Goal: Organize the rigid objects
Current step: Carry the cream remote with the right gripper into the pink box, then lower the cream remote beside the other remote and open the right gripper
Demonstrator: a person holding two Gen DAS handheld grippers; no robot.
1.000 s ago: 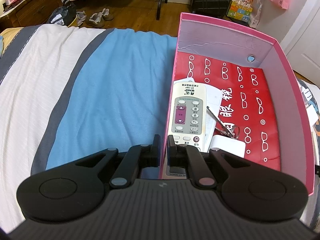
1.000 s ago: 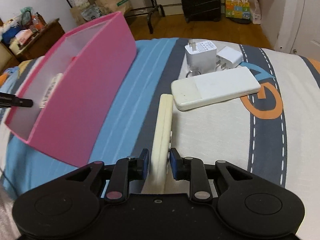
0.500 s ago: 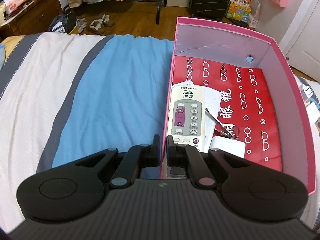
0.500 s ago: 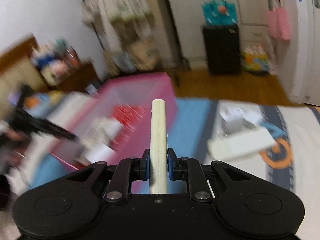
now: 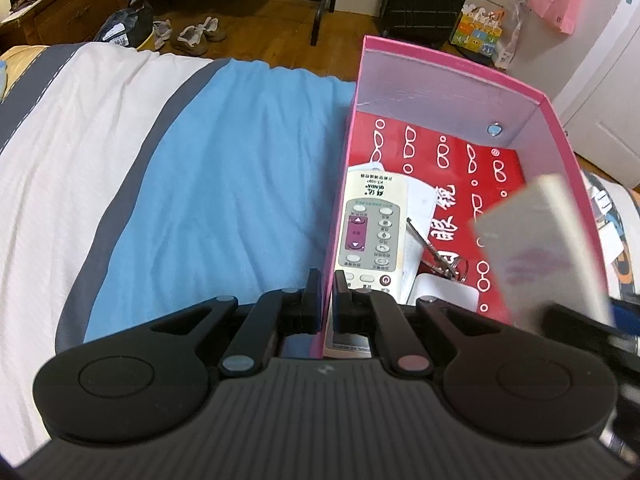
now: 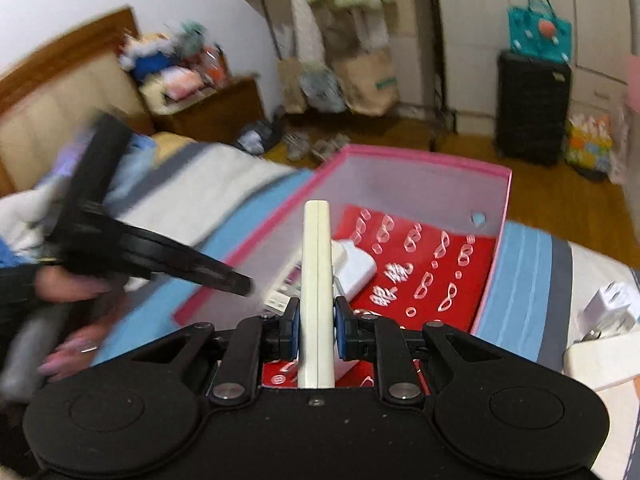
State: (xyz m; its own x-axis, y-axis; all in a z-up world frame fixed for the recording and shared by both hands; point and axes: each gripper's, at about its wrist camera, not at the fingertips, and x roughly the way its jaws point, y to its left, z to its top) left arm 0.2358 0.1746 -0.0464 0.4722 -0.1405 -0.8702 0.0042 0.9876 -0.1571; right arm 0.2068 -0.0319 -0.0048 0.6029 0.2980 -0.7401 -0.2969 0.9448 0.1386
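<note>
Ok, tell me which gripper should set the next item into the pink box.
Right. The right gripper already clamps a cream remote above the pink box. The left gripper is shut on the box's side wall, steadying it.

Blurred, covered and cut parts

In my right wrist view the left gripper and the hand are smeared, so I cannot read the grip there. The cream device is blurred in my left view and covers one part of the pink box. A white slab is cut by the right edge.
</note>
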